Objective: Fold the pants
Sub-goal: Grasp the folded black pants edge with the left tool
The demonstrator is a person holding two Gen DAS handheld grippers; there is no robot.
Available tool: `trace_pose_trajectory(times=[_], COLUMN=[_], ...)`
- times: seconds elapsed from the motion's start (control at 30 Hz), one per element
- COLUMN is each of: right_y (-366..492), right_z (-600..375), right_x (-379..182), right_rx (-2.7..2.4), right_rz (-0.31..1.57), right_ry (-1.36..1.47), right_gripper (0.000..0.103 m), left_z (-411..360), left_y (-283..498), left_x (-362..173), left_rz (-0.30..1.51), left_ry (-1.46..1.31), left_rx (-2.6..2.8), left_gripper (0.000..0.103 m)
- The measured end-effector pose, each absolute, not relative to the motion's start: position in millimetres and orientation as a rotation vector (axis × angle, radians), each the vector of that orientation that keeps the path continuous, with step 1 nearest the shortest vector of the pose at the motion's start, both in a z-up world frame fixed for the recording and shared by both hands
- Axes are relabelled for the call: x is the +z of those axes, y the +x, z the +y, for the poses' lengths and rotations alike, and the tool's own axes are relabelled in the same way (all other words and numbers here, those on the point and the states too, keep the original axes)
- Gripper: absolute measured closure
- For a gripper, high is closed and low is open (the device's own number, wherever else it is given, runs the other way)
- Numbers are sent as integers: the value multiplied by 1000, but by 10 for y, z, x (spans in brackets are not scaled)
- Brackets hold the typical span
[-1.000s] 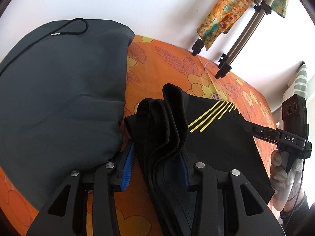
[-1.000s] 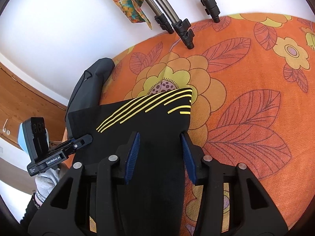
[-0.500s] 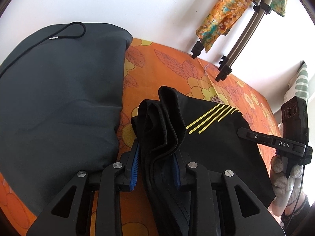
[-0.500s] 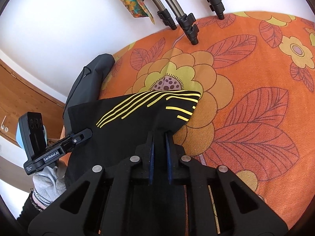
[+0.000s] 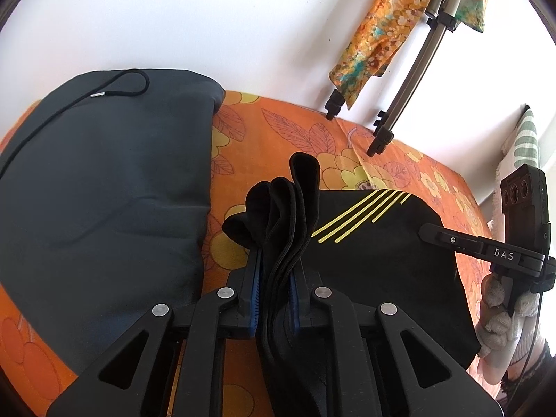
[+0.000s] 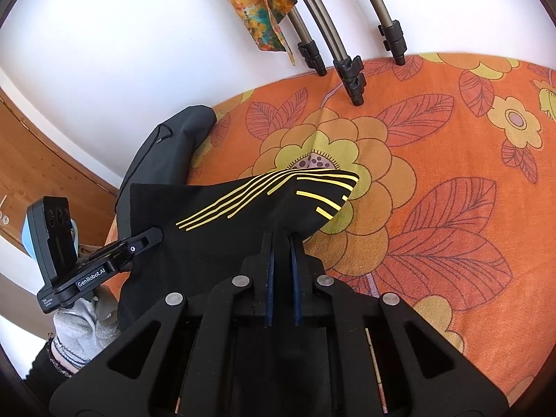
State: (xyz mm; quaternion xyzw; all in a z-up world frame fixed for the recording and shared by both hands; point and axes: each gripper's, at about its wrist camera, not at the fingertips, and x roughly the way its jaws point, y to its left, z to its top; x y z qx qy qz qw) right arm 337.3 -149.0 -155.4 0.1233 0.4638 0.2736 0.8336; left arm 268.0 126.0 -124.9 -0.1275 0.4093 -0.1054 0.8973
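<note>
The black pants with thin yellow stripes (image 5: 375,264) lie on the orange flower-printed bedspread (image 6: 434,180), just beside a folded dark grey garment with a black drawstring (image 5: 104,187), and both pairs of tongs are clamped on them. The left tongs (image 5: 274,278) have just been closing and now pinch a thick bunch of several stacked black layers at one corner, the folds standing up in loops above the blue pads (image 5: 255,288). The right tongs (image 6: 282,250) have likewise just closed and grip the striped corner, where the cloth rises off the bed into a peak. The main risk, as I judge it, lies in the left grip: the bundle is bulky and uneven, so an inner layer could slide out when the cloth is lifted or carried over, leaving a crooked or half-open fold. The right tongs seem to hold fewer layers; if they caught only the top one, the lower layer would stay behind on the bed and the fold would split. Uneven pulling between the two hands could also skew the edge or drag the pants against the grey garment and rumple it. Three dark metal legs with black clamps (image 6: 351,76) stand on the bedspread beyond the pants, well apart from them, so they are a lesser hazard for a long swing.
</note>
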Motion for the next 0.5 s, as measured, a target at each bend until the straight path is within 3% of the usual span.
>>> trace_pose_trajectory(times=[0.5], right_y=[3269], right_z=[-1410], right_x=[-1401], right_rx=[562], right_rz=[943], right_ry=[226], right_gripper=[95], left_z=[1228], left_y=[2595], left_x=[-1117], left_rz=[804], left_ry=[-238], left_rx=[-225], left_gripper=[91])
